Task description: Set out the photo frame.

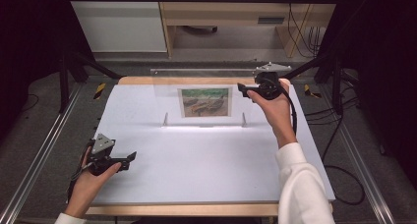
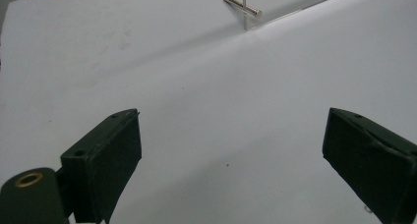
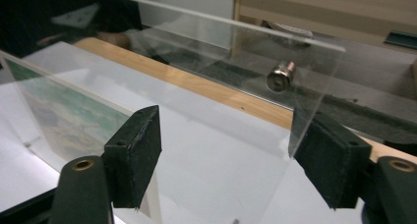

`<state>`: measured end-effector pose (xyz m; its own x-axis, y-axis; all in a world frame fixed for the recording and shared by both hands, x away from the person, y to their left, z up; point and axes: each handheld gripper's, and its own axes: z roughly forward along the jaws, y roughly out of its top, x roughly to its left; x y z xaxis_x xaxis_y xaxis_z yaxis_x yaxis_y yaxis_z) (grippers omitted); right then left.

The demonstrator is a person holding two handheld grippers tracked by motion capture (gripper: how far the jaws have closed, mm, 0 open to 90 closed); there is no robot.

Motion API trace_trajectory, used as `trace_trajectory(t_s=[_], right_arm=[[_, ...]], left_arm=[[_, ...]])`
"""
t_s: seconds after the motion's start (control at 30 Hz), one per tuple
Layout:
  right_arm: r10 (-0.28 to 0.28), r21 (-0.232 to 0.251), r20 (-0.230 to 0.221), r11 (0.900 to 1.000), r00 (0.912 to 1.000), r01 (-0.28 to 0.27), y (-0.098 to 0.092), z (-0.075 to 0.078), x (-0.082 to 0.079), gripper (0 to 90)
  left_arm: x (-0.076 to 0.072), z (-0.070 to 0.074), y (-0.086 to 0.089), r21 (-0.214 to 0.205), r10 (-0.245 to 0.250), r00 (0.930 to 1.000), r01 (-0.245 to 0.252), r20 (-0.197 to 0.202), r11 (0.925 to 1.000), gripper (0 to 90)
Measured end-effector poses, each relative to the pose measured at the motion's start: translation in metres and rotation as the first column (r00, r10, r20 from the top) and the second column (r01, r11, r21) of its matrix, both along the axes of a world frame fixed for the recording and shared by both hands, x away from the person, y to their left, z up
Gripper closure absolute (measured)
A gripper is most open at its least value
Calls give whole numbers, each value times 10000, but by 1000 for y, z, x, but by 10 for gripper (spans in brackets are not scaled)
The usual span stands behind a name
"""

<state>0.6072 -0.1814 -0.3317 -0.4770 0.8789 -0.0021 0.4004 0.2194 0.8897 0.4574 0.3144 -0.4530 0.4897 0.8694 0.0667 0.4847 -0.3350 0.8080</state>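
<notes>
You are bringing the right tool [image 1: 244,89], jaws wide w/ nothing gripped, to the acrylic frame [image 1: 205,102]; be centering its edge. Left tool [image 1: 129,157] is resting wide.

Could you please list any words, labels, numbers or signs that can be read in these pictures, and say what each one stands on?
None can be read.
The picture in the clear acrylic frame shows a painted scene, with no legible writing.
The dark plate on the wooden furniture behind the table is too small to read.
</notes>
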Motion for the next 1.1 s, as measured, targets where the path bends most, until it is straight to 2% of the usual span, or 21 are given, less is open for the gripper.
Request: trace_trajectory(t_s=[0.2,0.23,0.27,0.33,0.37,0.4,0.5,0.53,0.57,0.6,0.67,0.77,0.8,0.87,0.9,1.07,1.1], right_arm=[[-278,-338,97,9990,9996,281,-5,0,-8,174],[-297,-460,210,9985,9993,306,-8,-3,-17,169],[-297,-460,210,9985,9993,306,-8,-3,-17,169],[-341,-557,220,9978,9992,353,-11,-8,-27,158],[-378,-678,134,9970,9992,386,-14,-17,-41,145],[-378,-678,134,9970,9992,386,-14,-17,-41,145],[-422,-650,9,9970,9991,422,-21,-36,-67,136],[-541,-741,-257,9959,9982,520,-25,-50,-83,125],[-541,-741,-257,9959,9982,520,-25,-50,-83,125],[-565,-857,-533,9950,9970,518,-28,-65,-98,122],[-543,-851,-651,9952,9964,486,-29,-71,-104,119],[-540,-1110,-1073,9929,9928,420,-33,-94,-124,111],[-535,-1318,-1344,9906,9895,356,-35,-104,-132,97],[-538,-1474,-1473,9886,9876,319,-35,-108,-136,95],[-714,-1627,-1614,9857,9843,448,-35,-112,-145,95],[-708,-1365,-1623,9894,9842,486,-38,-116,-157,89],[-799,-1457,-1530,9877,9850,575,-38,-117,-159,89]], left_arm=[[0,0,0,68,33,10000,-33,42,10000,77],[0,0,0,82,40,10000,-40,17,10000,77],[0,0,0,82,40,10000,-40,17,10000,77],[0,-1,0,103,52,10000,-53,25,9999,76],[0,-2,-1,176,47,10000,-47,24,9998,76],[0,-2,-1,176,47,10000,-47,24,9998,76],[0,-3,-3,259,34,10000,-34,-7,9997,76],[-1,-3,-4,285,34,10000,-34,-1,9996,76],[-1,-4,-4,305,23,10000,-22,-24,9995,76],[-1,-4,-6,330,18,10000,-18,-14,9995,76],[-1,-5,-7,402,-2,10000,4,-54,9992,76],[-1,-7,-8,497,-1,10000,5,-71,9988,74],[-1,-8,-9,570,9,10000,-4,-86,9984,74],[0,-8,-9,633,-8,10000,14,-83,9980,73],[0,-8,-9,659,13,10000,-9,-58,9978,73],[0,-7,-8,662,91,10000,-91,0,9978,72],[-1,-7,-8,663,110,9999,-112,41,9977,72]])
